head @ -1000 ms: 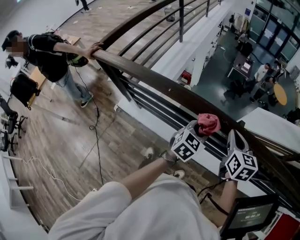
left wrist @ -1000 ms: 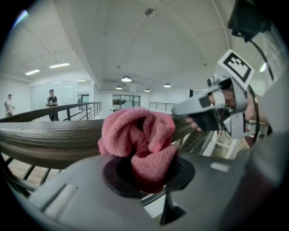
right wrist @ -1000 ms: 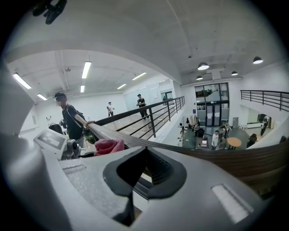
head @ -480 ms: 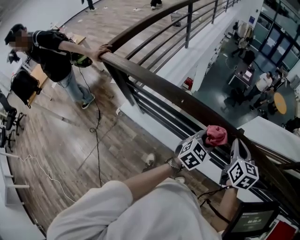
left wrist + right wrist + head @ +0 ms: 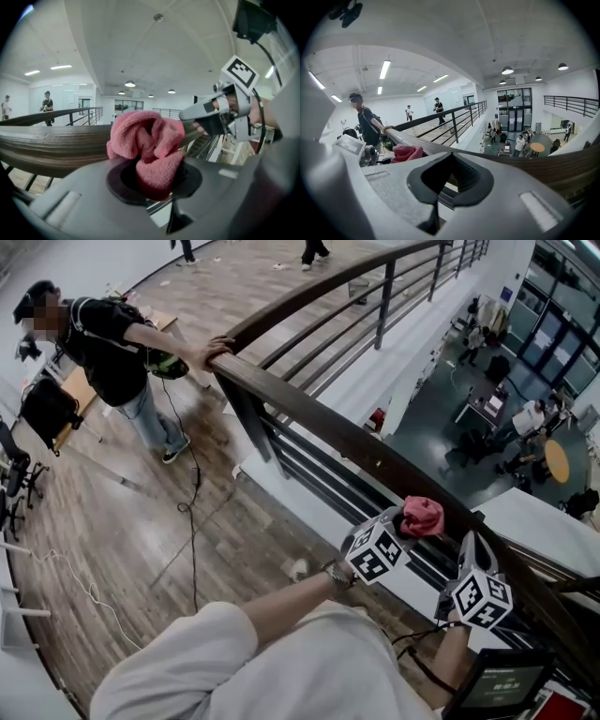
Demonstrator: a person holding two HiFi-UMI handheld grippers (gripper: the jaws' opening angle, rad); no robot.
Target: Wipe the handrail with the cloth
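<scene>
Wiping is under way, I judge: my left claw [image 5: 409, 521] is clamped on the pink cloth [image 5: 423, 515] at the handrail [image 5: 309, 418]. The right claw [image 5: 474, 547] is together, empty (idle alongside). Next I'd slide the cloth along the rail, keeping pressure.

Cloth [image 5: 422, 516]: salmon pink with a looped terry texture. Handrail [image 5: 319, 421]: dark brown, streaked lengthwise with paler wood grain. Rails [image 5: 300, 457] beneath it: dark grey. Left gripper [image 5: 403, 521] and right gripper [image 5: 471, 542]: pale grey shells with black jaw linings. Each marker cube [image 5: 375, 553] is white with black square patterns. Floor [image 5: 103, 521], 9 o'clock in the head view: mid-brown planks, mottled. Cable [image 5: 194, 549] across it: black. Bystander [image 5: 103, 352], 10 o'clock: black top, blue jeans. Operator's sleeve [image 5: 244, 662], 6 o'clock: cream. Round table [image 5: 560, 434], 3 o'clock: orange, standing on a dark slate-grey lower floor [image 5: 431, 399].
</scene>
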